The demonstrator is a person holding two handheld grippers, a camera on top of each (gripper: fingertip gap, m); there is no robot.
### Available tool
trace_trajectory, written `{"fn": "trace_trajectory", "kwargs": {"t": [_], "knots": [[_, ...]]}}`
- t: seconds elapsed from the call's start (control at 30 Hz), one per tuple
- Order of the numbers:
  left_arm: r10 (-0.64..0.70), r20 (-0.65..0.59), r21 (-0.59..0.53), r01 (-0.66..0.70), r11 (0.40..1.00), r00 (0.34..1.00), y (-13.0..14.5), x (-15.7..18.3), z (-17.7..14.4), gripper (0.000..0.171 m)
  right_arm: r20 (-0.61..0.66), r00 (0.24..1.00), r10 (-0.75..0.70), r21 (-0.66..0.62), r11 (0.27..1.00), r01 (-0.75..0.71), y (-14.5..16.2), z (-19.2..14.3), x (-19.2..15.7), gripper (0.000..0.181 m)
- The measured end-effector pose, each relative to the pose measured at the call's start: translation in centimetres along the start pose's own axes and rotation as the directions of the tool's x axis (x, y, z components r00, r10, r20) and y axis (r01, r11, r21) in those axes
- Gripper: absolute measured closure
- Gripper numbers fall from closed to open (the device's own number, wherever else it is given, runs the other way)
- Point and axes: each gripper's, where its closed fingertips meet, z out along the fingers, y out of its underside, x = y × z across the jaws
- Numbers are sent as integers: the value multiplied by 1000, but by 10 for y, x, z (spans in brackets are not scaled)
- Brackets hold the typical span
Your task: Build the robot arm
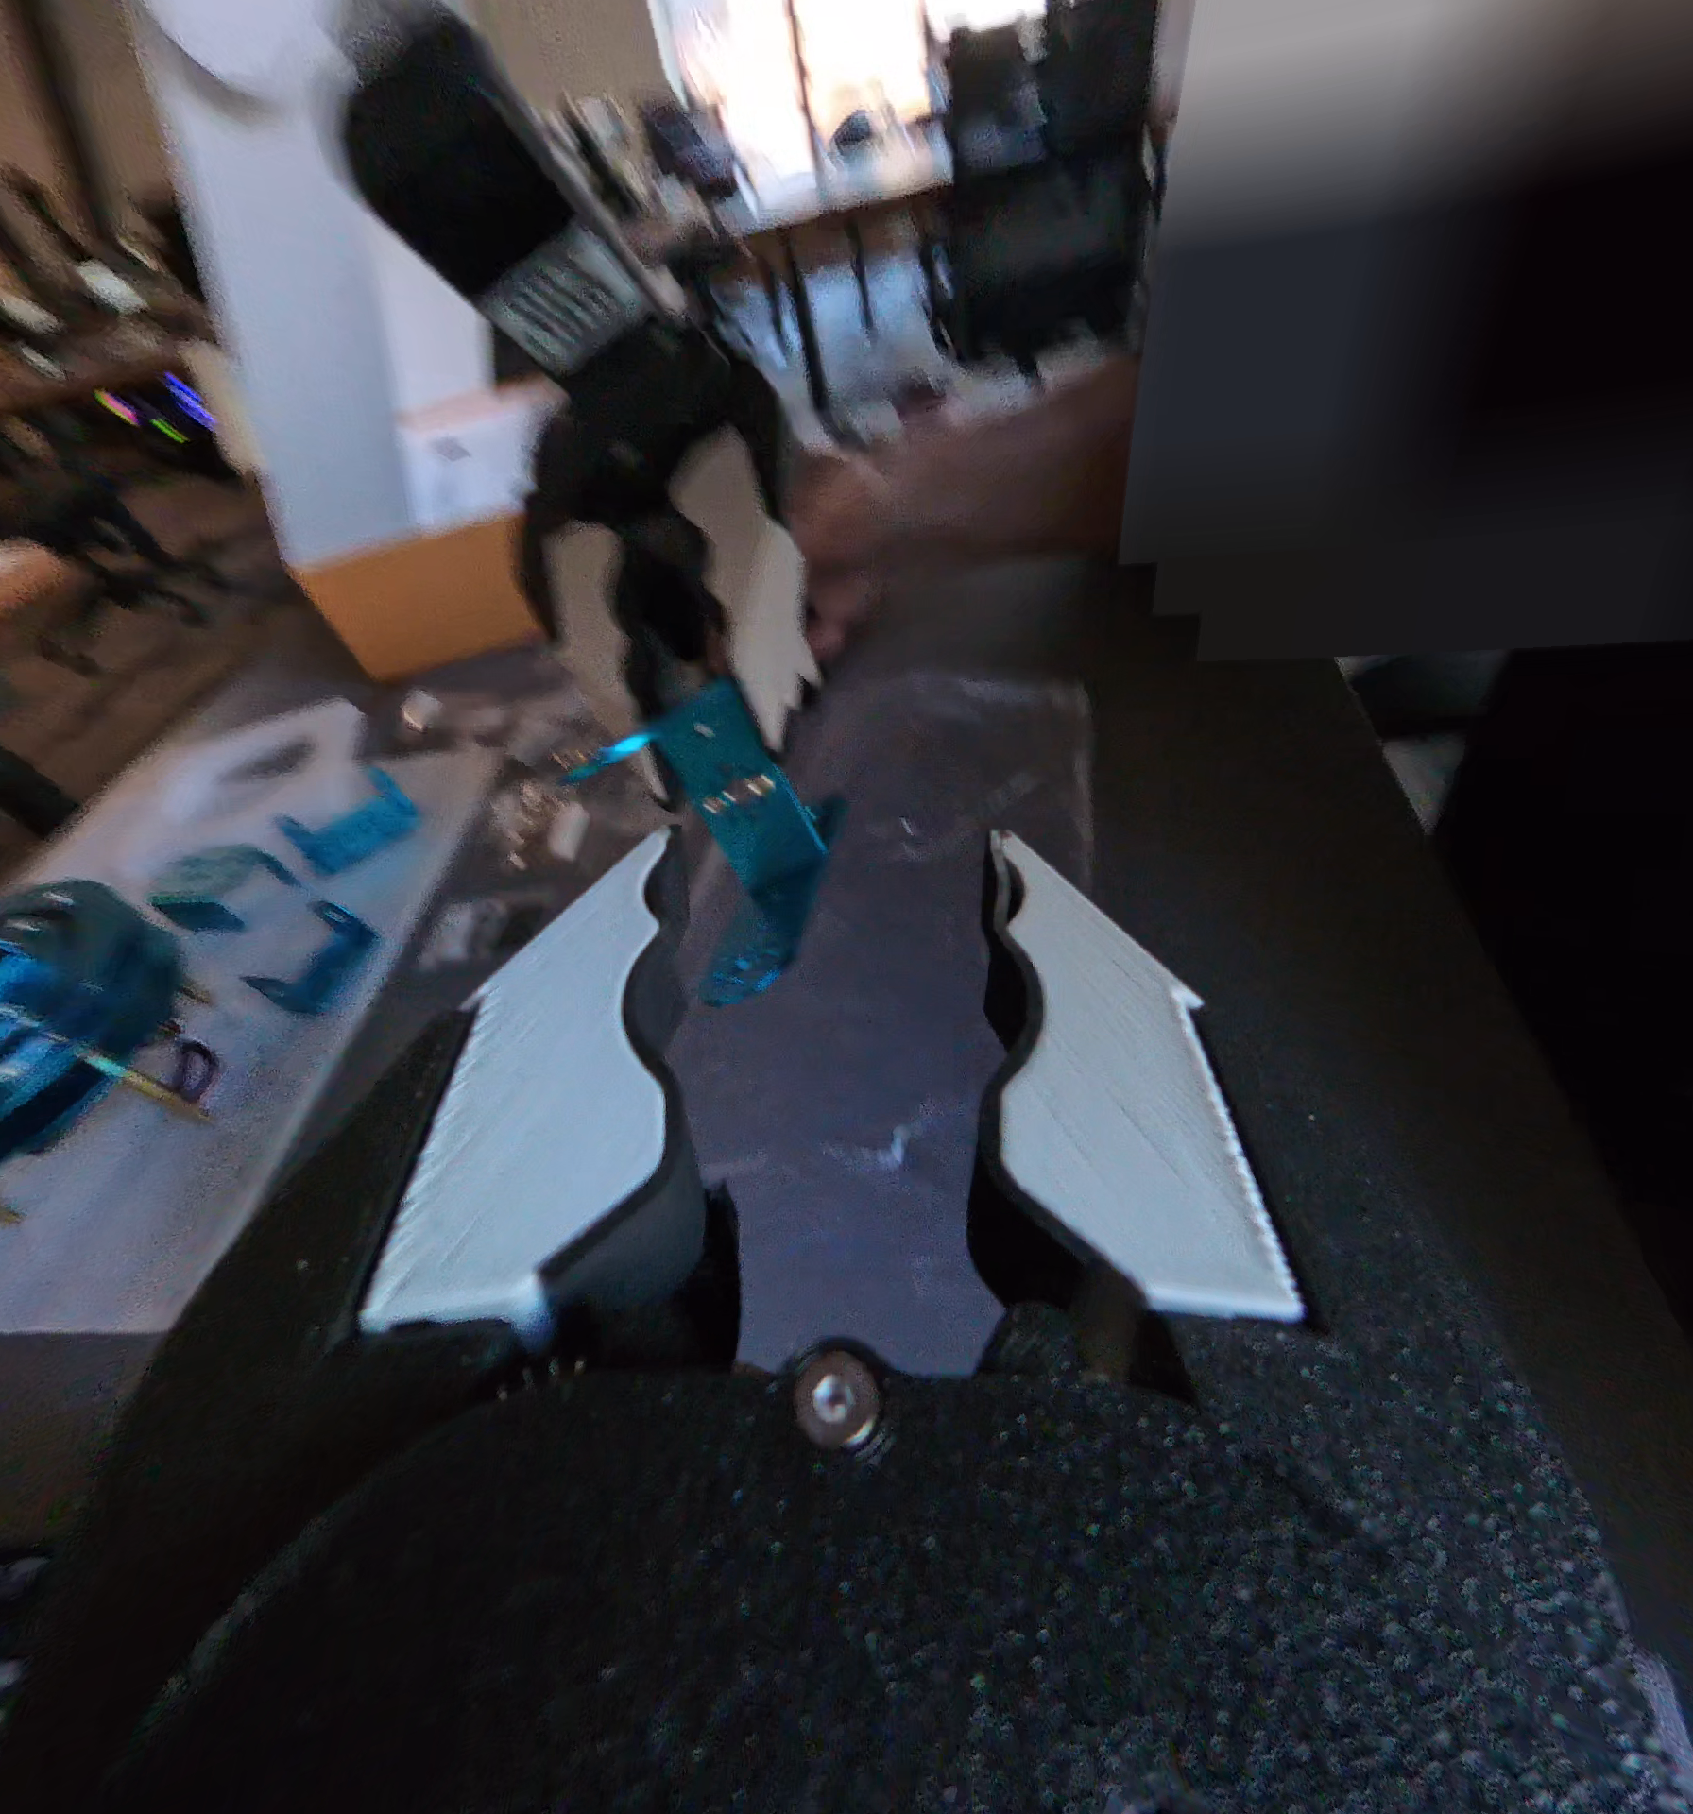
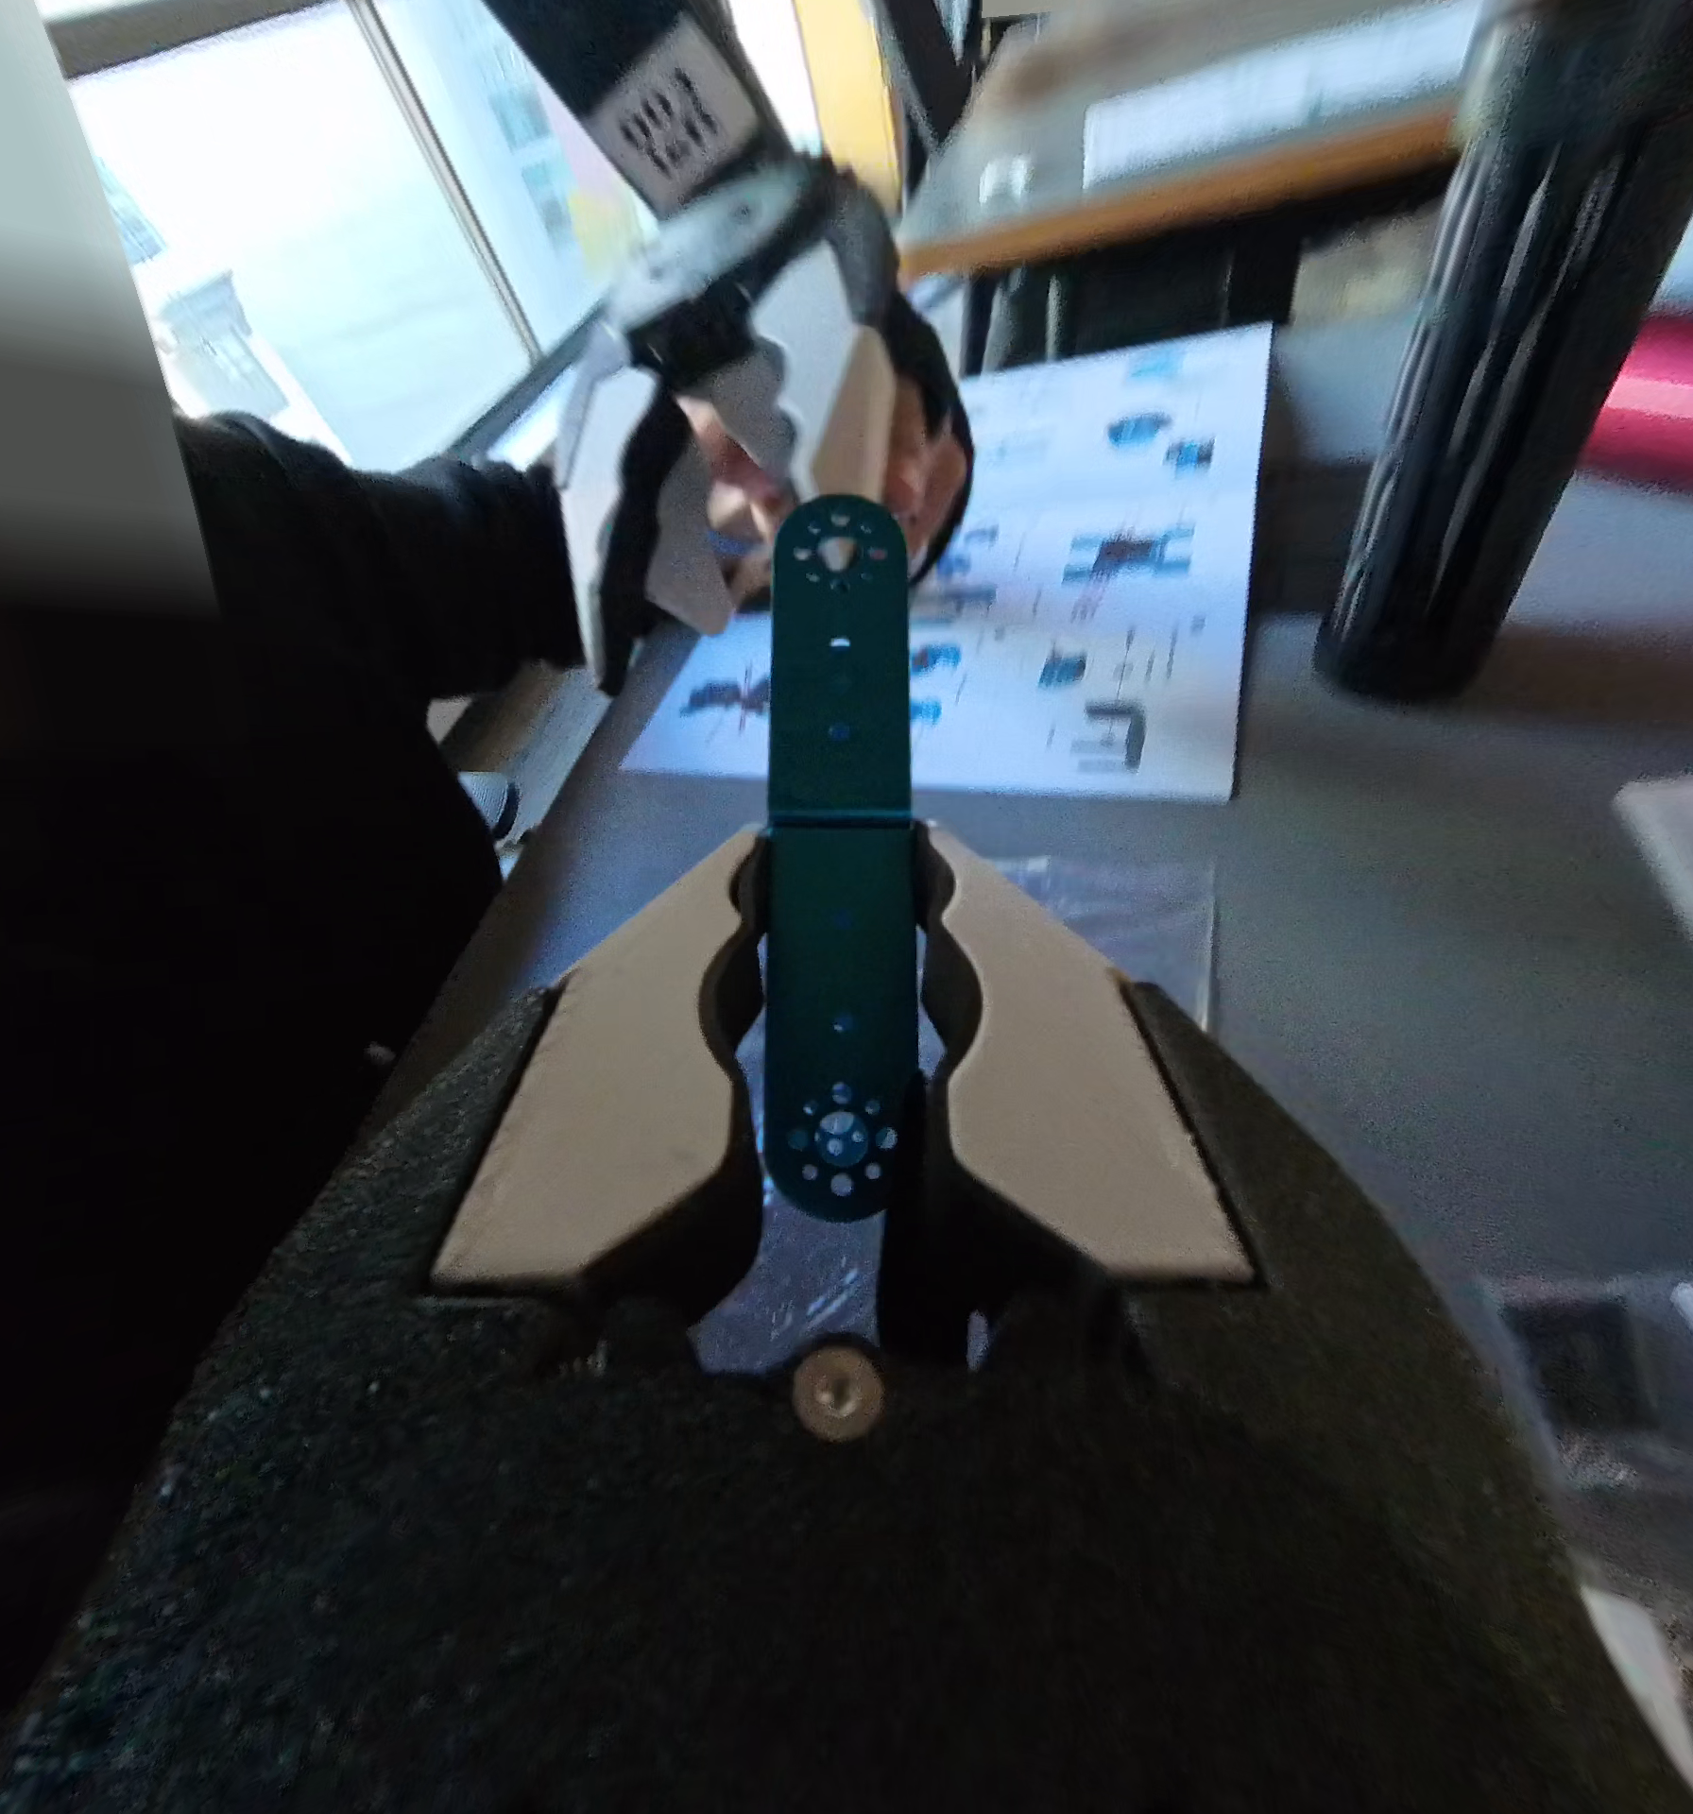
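My right gripper (image 2: 838, 844) is shut on a blue perforated metal bracket (image 2: 838, 982), a bent strip with rings of holes at both ends. The strip stands up past the fingertips. My left gripper (image 2: 774, 481) is open, held in a black-sleeved arm, and hovers just behind the bracket's far end, apart from it. In the left wrist view my left gripper (image 1: 828, 844) is open and empty above a dark mat (image 1: 872, 1080). The right gripper (image 1: 725, 717) hangs just ahead of it with the blue bracket (image 1: 754, 834) pointing down between my fingertips' line.
Several loose blue brackets (image 1: 332, 834) and a blue part assembly (image 1: 38, 1021) lie on a white sheet at the left. Small parts (image 1: 528, 785) lie beyond. A printed picture sheet (image 2: 1068, 609) lies on the table, a black ribbed post (image 2: 1510, 344) stands at the right. Both grippers' tips are roughly 20 centimeters from the black ribbed post (image 2: 1510, 344).
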Motion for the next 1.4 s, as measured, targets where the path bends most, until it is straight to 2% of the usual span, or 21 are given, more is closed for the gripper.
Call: {"fn": "trace_trajectory", "kwargs": {"t": [0.1, 0.2, 0.27, 0.47, 0.7, 0.93, 1.07, 1.2, 1.33, 1.4], "knots": [[36, -91, -124, -48, 991, 995, 27, 23, 15, 121, 19, 995, 94, -110, 990, -91, 22, 6, 5, 155], [28, -124, -155, -47, 987, 992, 37, 36, 31, 120, 78, 986, 146, -110, 984, -137, 24, 15, -2, 154], [60, -86, -187, -75, 979, 994, 43, 34, 38, 110, 98, 982, 164, -121, 981, -152, 26, 19, -6, 154], [164, -3, -225, -161, 961, 986, 47, 29, 47, 104, 56, 983, 174, -163, 973, -163, 34, 26, -3, 154], [306, 37, -378, -270, 886, 951, 71, 28, 53, 104, -50, 989, 138, -233, 962, -146, 46, 30, 8, 155], [279, 20, -376, -252, 892, 960, 73, 28, 49, 113, -80, 988, 131, -260, 954, -148, 52, 31, 13, 154], [281, 33, -405, -244, 881, 959, 79, 26, 52, 108, -53, 991, 126, -259, 956, -135, 53, 32, 8, 155], [327, 22, -450, -283, 847, 945, 91, 30, 57, 107, -86, 992, 92, -305, 945, -115, 61, 35, 10, 155], [328, 7, -451, -289, 844, 945, 91, 34, 56, 111, -83, 989, 122, -314, 939, -142, 65, 38, 9, 155], [316, -16, -454, -289, 843, 949, 94, 37, 54, 122, -116, 989, 87, -349, 929, -122, 71, 39, 13, 155]]}}
